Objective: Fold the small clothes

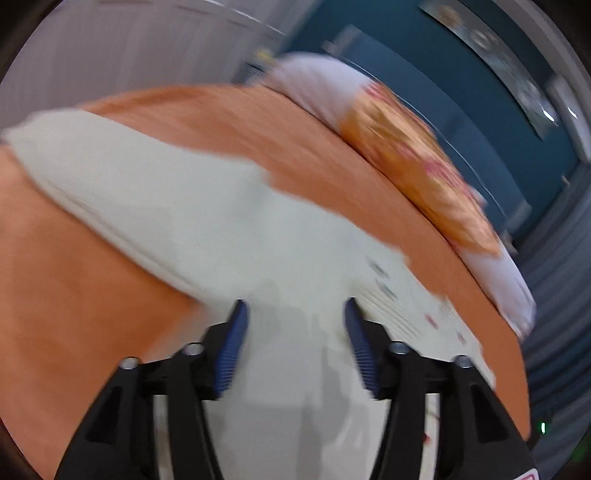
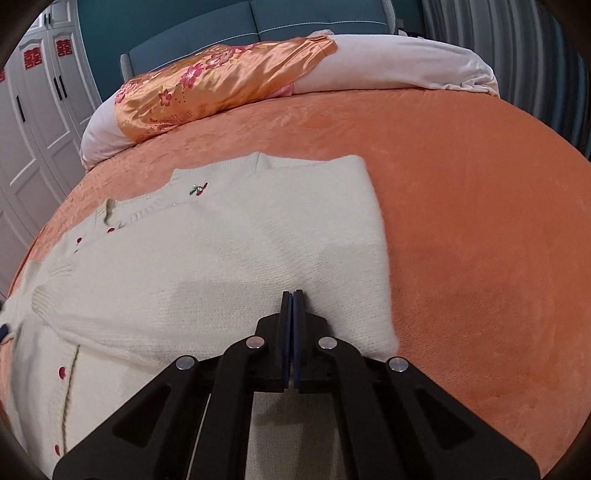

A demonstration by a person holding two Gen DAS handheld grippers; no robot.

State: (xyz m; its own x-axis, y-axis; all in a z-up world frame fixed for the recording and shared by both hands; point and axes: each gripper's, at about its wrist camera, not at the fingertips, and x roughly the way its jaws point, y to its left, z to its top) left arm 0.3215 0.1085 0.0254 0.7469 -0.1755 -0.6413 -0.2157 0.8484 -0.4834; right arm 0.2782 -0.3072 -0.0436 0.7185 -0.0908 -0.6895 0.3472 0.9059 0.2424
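Observation:
A cream knitted cardigan (image 2: 229, 254) with red buttons and a small cherry motif lies on an orange bedspread (image 2: 461, 206), one side folded over the body. My right gripper (image 2: 293, 295) is shut with its jaws together, hovering over the cardigan's folded right part; no cloth shows between the pads. In the blurred left wrist view the same cardigan (image 1: 207, 221) lies under my left gripper (image 1: 295, 310), which is open and empty just above the knit.
An orange floral satin pillow (image 2: 221, 81) and a white quilt (image 2: 406, 62) lie at the head of the bed against a teal headboard (image 2: 295, 18). White wardrobe doors (image 2: 37, 110) stand at the left. Grey curtains (image 2: 517, 37) hang at the right.

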